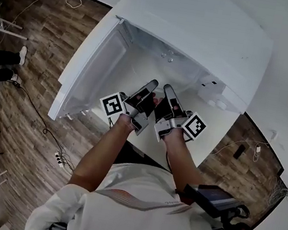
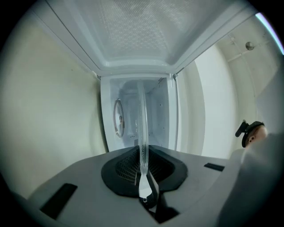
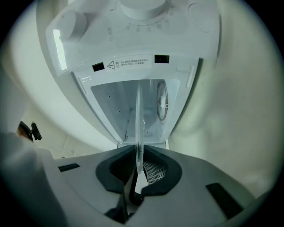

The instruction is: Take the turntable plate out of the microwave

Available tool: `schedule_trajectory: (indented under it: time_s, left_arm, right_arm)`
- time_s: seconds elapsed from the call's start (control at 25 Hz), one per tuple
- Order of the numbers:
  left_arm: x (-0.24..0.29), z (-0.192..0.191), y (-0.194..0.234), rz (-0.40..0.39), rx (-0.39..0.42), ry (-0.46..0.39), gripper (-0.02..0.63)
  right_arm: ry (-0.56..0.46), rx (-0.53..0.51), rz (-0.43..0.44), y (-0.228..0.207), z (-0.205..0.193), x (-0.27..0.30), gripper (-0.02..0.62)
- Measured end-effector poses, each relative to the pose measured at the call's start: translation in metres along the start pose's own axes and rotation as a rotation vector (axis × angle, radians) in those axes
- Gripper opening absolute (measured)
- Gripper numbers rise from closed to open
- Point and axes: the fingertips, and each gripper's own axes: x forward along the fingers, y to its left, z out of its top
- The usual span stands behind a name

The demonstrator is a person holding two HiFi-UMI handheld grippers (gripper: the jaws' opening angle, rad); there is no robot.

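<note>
Plate (image 2: 142,128), centre frame at the microwave (image 1: 201,34) mouth: I am clamping its rim edge-on in the fingers (image 2: 126,170) of left gripper (image 1: 148,91) and right gripper (image 1: 168,95). Glass, I judge: stiff, weighty, slippery, breakable, so two-point rim holds are suiting it.

we log clear glossy glass turntable plate (image 2: 143,124) between matt grey plastic fingers (image 2: 80,177), ribbed black pads (image 2: 126,166), smooth white microwave (image 3: 133,48) beyond them, wood-grain floor (image 1: 28,120)
</note>
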Motion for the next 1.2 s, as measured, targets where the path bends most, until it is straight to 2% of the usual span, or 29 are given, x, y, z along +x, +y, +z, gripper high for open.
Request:
schedule_trajectory:
  time_s: [0.2,0.44,0.68,0.88,1.0,1.2]
  left_arm:
    - [-0.039,-0.02,-0.015,-0.001,-0.013,-0.064,0.048]
    - [-0.069,-0.038,-0.028,-0.011,-0.006,-0.077,0.049]
    - [-0.082,-0.046,-0.042,-0.03,-0.002,-0.055,0.049]
    - [-0.105,-0.066,-0.066,-0.065,-0.002,-0.034,0.049]
    - [-0.102,-0.064,-0.075,-0.08,-0.009,-0.027,0.049]
    - [-0.149,-0.104,-0.11,-0.127,0.007,-0.006,0.049]
  right_arm:
    - [0.07,-0.008,0.005,0.013,-0.032,-0.025,0.037]
    - [0.09,-0.005,0.006,0.023,-0.057,-0.05,0.037]
    - [0.073,-0.039,0.013,0.037,-0.069,-0.063,0.037]
    - [0.054,-0.078,0.035,0.06,-0.089,-0.089,0.037]
    - [0.05,-0.102,0.037,0.071,-0.087,-0.087,0.037]
    - [0.025,-0.144,0.061,0.101,-0.125,-0.139,0.037]
